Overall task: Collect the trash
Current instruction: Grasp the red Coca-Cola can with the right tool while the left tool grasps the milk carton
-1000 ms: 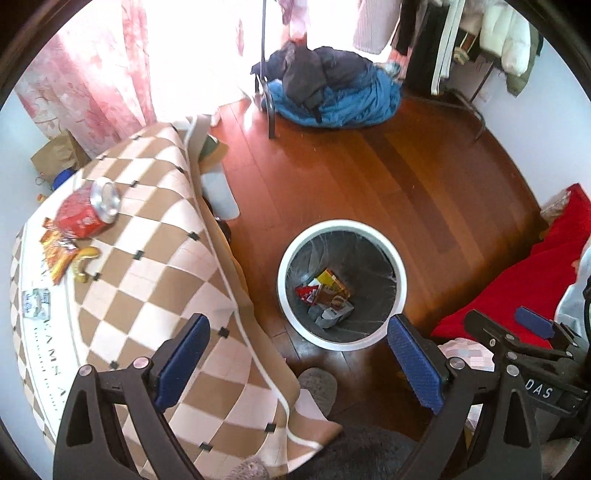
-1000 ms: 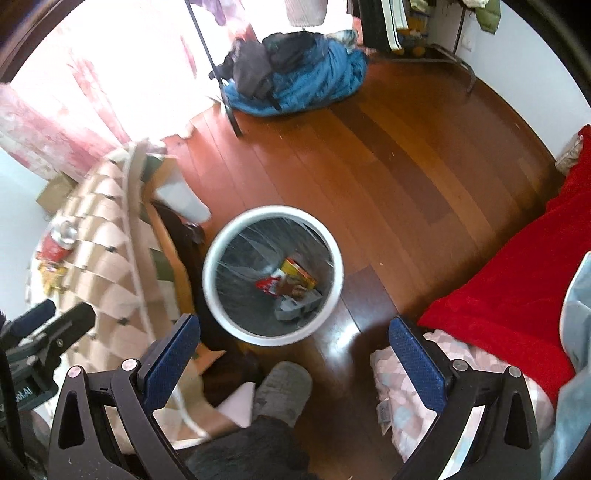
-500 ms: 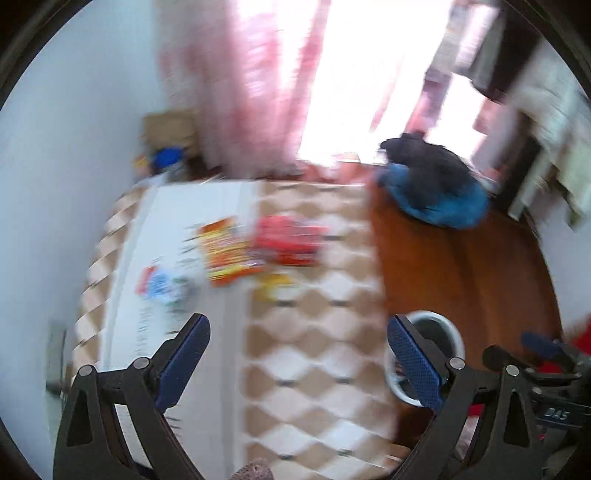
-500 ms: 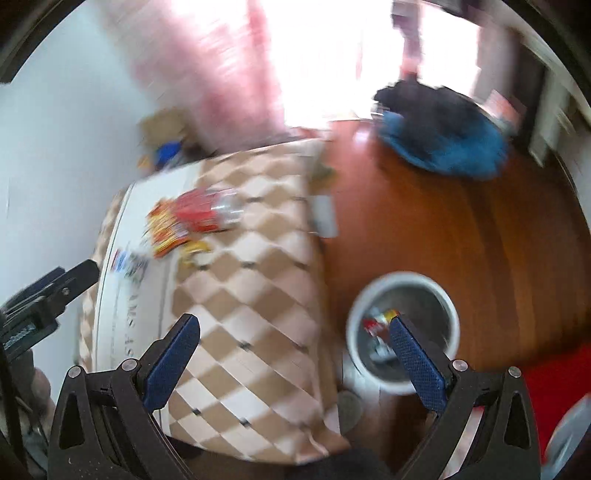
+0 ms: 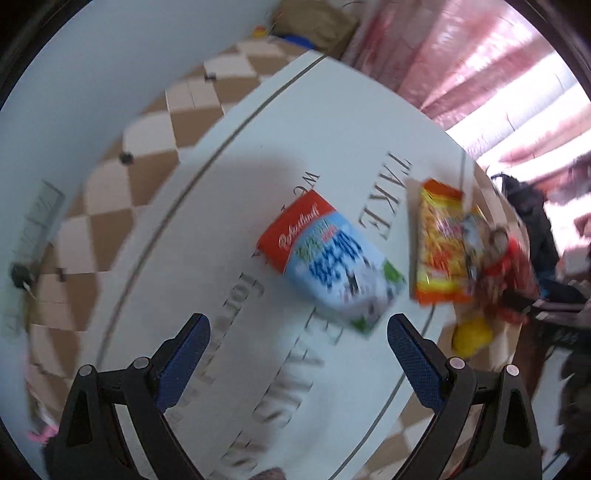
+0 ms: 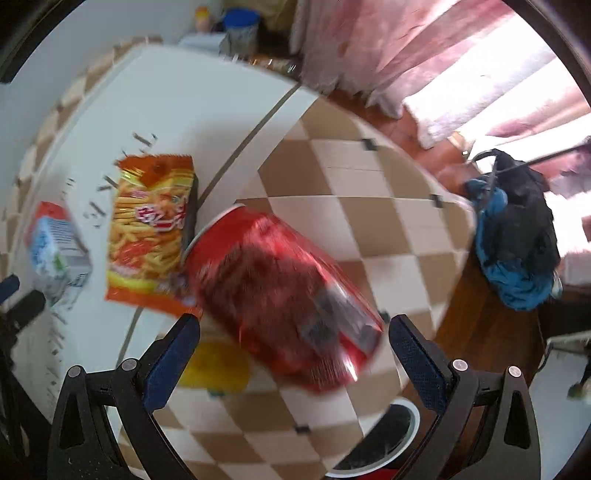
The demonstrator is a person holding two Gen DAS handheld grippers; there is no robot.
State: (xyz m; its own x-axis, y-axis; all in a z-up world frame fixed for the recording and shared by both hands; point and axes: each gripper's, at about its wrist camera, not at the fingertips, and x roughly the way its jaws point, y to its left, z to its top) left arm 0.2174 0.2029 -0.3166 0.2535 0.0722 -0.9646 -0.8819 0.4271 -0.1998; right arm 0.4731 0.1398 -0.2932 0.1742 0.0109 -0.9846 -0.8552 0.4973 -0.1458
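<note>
A small carton (image 5: 328,264), red on top and light blue below, lies on the white part of the tablecloth (image 5: 258,122), just beyond my open left gripper (image 5: 297,354). Right of it lie an orange snack packet (image 5: 439,247) and a yellow scrap (image 5: 472,336). In the right wrist view a red can (image 6: 280,295) lies on its side, close ahead of my open right gripper (image 6: 293,354), which is empty. The snack packet (image 6: 151,229), the carton (image 6: 55,251) and the yellow scrap (image 6: 216,365) lie to its left. The trash bin (image 6: 380,439) shows at the bottom edge.
The checkered cloth (image 6: 351,192) hangs over the table's edge. Pink curtains (image 6: 406,59) hang behind. A pile of dark and blue clothes (image 6: 513,243) lies on the wooden floor (image 6: 469,314) at right. A blue-lidded jar (image 6: 242,29) stands beyond the table. A white wall (image 5: 92,62) borders the table's left.
Both grippers have swung from over the bin to the table and dropped close to it. The left now faces the carton, the right the red can. Both stay open.
</note>
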